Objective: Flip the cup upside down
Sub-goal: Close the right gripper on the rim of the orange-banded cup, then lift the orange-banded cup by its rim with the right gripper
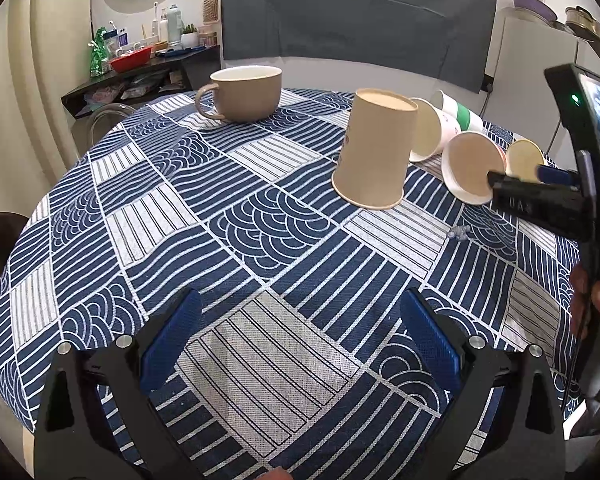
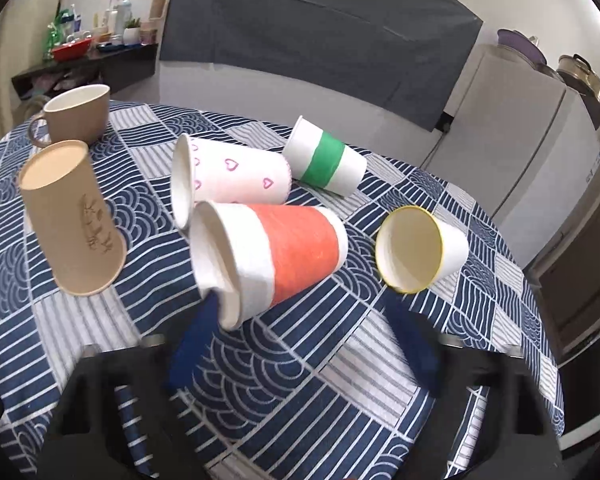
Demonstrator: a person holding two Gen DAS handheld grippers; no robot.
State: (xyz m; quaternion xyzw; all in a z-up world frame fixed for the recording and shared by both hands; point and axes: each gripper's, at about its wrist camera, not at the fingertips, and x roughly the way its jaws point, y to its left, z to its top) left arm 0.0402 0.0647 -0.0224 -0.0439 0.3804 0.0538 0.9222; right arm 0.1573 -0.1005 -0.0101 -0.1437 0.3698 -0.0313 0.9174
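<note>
At mid-frame the right tool [image 2: 300,312], fingers apart, has one finger inside the mouth of the orange-banded cup [image 2: 268,256] lying on the bench [image 2: 340,380]. The left tool [image 1: 300,328] is spread over bare cloth.

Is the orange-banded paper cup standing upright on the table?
No, the orange-banded cup lies on its side on the tablecloth, mouth toward the camera.
</note>
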